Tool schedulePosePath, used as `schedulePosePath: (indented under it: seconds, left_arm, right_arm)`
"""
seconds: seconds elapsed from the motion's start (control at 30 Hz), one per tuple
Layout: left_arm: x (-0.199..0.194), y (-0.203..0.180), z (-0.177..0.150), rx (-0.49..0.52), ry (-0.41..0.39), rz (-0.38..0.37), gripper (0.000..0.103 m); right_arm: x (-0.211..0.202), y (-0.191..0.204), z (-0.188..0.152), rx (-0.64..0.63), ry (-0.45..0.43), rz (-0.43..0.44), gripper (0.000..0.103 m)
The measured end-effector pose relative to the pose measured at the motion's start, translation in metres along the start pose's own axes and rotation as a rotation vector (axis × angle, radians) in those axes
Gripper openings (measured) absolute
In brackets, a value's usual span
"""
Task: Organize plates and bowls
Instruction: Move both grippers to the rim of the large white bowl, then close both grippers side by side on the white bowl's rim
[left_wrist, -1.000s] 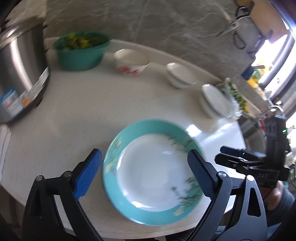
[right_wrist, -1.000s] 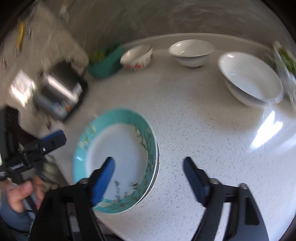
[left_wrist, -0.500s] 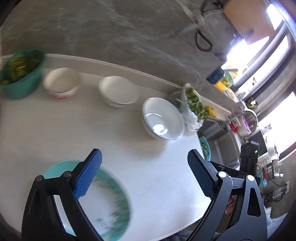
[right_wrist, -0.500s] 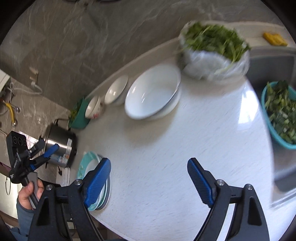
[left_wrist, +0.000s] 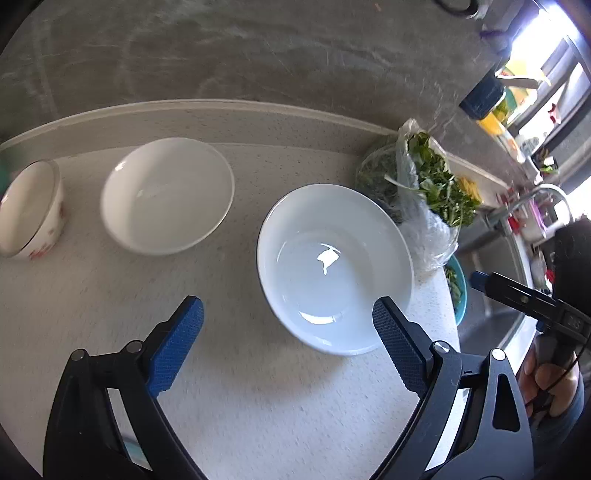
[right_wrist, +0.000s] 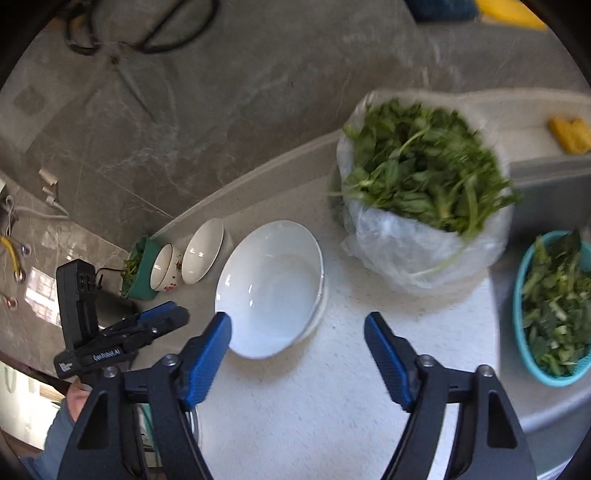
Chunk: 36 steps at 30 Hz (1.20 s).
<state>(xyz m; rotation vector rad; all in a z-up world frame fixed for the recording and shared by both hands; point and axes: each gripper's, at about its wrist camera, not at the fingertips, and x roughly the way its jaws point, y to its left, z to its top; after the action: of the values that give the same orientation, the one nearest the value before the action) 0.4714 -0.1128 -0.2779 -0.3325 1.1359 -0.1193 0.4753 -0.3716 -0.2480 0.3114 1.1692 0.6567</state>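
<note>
A large white bowl (left_wrist: 334, 267) sits on the white counter, just ahead of my open, empty left gripper (left_wrist: 288, 321); its right fingertip overlaps the bowl's near rim. The bowl also shows in the right wrist view (right_wrist: 271, 286), stacked on another white dish. My right gripper (right_wrist: 297, 332) is open and empty, its left fingertip at the bowl's near edge. A smaller white bowl (left_wrist: 168, 194) and a flowered bowl (left_wrist: 29, 208) stand to the left. A sliver of the teal plate (right_wrist: 192, 424) shows behind my right gripper's left finger.
A plastic bag of greens (right_wrist: 424, 184) stands right of the large bowl. A teal basket of greens (right_wrist: 554, 306) sits in the sink at the right. A green bowl of greens (right_wrist: 138, 269) stands at the far left by the wall. The counter edge is close.
Both grippers have swung right, away from the teal plate, and closer to the large white bowl. Both stay open.
</note>
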Motion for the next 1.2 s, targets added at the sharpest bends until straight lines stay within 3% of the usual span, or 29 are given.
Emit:
schedulePosePath:
  seconds: [0.03, 0.1, 0.13, 0.7, 0.73, 0.8, 0.83, 0.97, 1.13, 1.2]
  left_arm:
    - [0.008, 0.002, 0.004, 0.003, 0.02, -0.006, 0.09]
    - [0.019, 0.007, 0.007, 0.007, 0.047, -0.025, 0.07]
    - [0.026, 0.009, 0.008, 0.009, 0.063, -0.027, 0.068]
    - [0.087, 0.035, 0.011, -0.038, 0.149, -0.048, 0.068]
    - [0.089, 0.036, 0.011, -0.041, 0.146, -0.048, 0.064]
    - [0.09, 0.038, 0.011, -0.044, 0.138, -0.046, 0.035]
    - [0.092, 0.039, 0.011, -0.043, 0.137, -0.049, 0.028]
    - [0.098, 0.041, 0.01, -0.039, 0.137, -0.042, 0.024]
    - [0.099, 0.038, 0.01, -0.023, 0.131, -0.036, 0.02]
    - [0.098, 0.036, 0.012, -0.022, 0.128, -0.034, 0.017]
  right_arm:
    - [0.01, -0.002, 0.004, 0.015, 0.018, -0.011, 0.066]
    - [0.024, -0.006, 0.008, 0.033, 0.04, -0.012, 0.064]
    - [0.03, -0.006, 0.009, 0.033, 0.049, -0.017, 0.063]
    - [0.095, -0.022, 0.022, 0.073, 0.185, -0.068, 0.04]
    - [0.096, -0.023, 0.022, 0.081, 0.192, -0.072, 0.04]
    - [0.098, -0.023, 0.024, 0.084, 0.195, -0.073, 0.04]
    - [0.1, -0.023, 0.023, 0.088, 0.201, -0.075, 0.039]
    - [0.106, -0.022, 0.023, 0.088, 0.214, -0.072, 0.033]
    - [0.112, -0.013, 0.023, 0.053, 0.221, -0.064, 0.017]
    - [0.112, -0.01, 0.024, 0.039, 0.222, -0.078, 0.017]
